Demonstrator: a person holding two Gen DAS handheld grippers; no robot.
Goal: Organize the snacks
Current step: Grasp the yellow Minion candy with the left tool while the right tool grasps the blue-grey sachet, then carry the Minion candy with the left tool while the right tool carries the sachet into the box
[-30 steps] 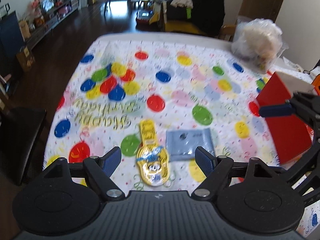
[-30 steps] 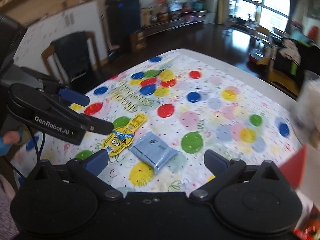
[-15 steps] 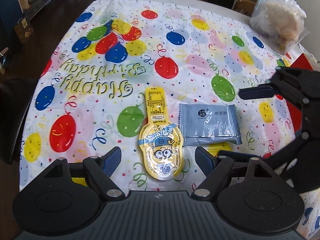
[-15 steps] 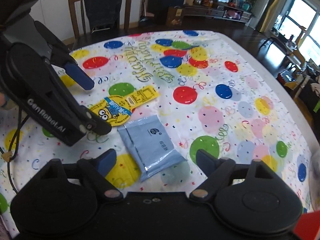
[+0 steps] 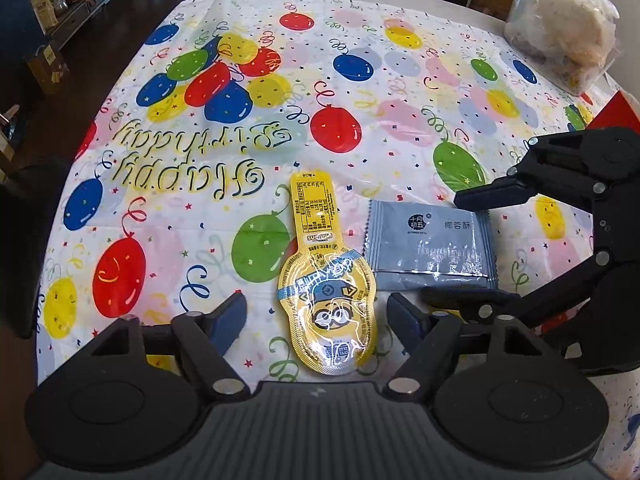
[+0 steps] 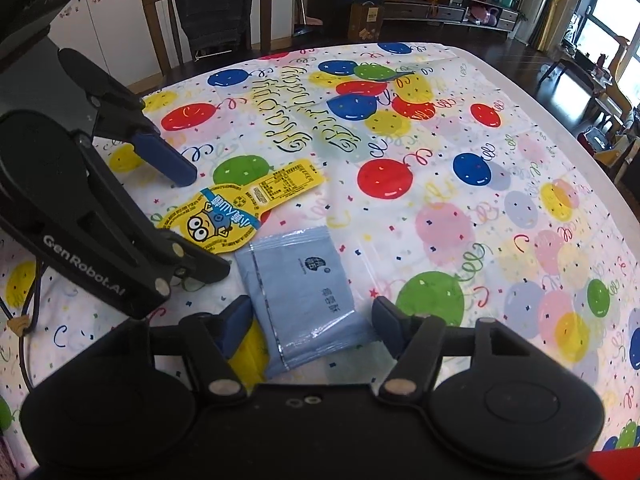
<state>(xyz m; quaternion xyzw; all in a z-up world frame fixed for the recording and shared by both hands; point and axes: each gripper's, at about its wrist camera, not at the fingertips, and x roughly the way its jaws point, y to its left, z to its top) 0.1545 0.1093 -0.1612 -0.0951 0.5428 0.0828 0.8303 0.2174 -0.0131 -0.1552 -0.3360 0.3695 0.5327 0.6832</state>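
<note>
Two snacks flat on the counter [image 5: 360, 40], side by side on the balloon cloth [image 5: 400, 92]. Yellow snack pouch [image 5: 328, 280] with a round fat end and a long thin tab. Blue-grey snack packet [image 6: 304, 300] just beside it, nearly touching.

Left hand-held gripper [image 5: 316, 316] down low over the round end of the yellow pouch, jaws closing, one finger on each side, pads not pressing yet. Right hand-held gripper [image 6: 312, 324] down over the near end of the blue-grey packet, jaws closing too, packet between them but not pinched yet.

Both snacks look very light and thin. Shiny wrap, so probably slippery. Soft and bendy, likely to flop when lifted. Something crumbly maybe inside the packet, so a gentle squeeze only.

Best hold for the yellow pouch: across the fat round part, or the flat tab. Best hold for the packet: across its short width, near the sealed edge. Hard to get under flat things, so fingertips right down on the cloth first.
</note>
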